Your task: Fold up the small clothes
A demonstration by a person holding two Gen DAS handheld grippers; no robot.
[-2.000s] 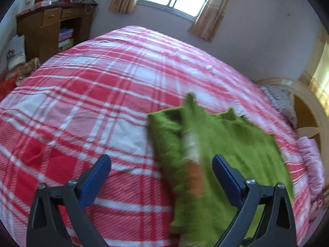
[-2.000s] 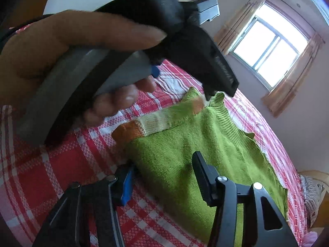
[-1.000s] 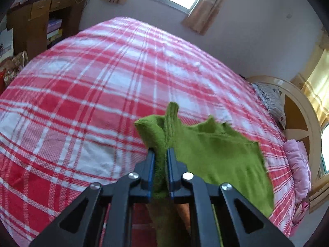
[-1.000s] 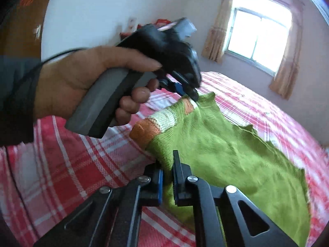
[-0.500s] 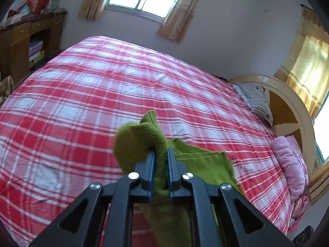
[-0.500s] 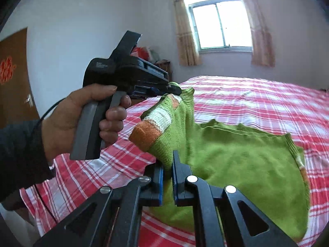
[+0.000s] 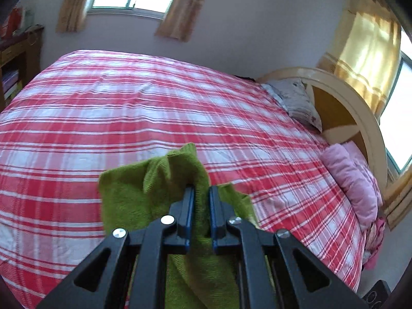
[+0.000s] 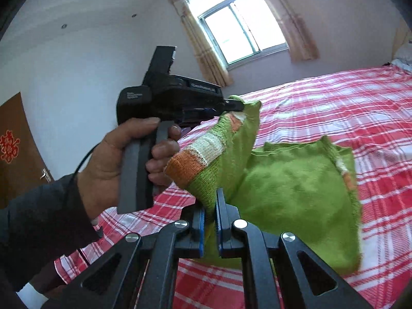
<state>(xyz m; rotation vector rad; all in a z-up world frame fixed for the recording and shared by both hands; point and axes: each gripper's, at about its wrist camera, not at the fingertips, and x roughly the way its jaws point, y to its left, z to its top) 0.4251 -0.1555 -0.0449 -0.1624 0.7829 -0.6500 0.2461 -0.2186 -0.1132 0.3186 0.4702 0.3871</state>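
Pinching fuzzy green knit sweater (image 8: 296, 188) folds, left tool (image 7: 198, 193) and right tool (image 8: 209, 200), above plaid bedspread (image 7: 128, 108)

A: What fills the room?
B: A bed (image 7: 154, 118) under a red checked cover, a rounded headboard (image 7: 360, 108) at its right end, pink bedding (image 7: 352, 177) beside it.
A: And the far wall?
B: A curtained window (image 8: 242, 28); a brown door (image 8: 15, 149) far left.
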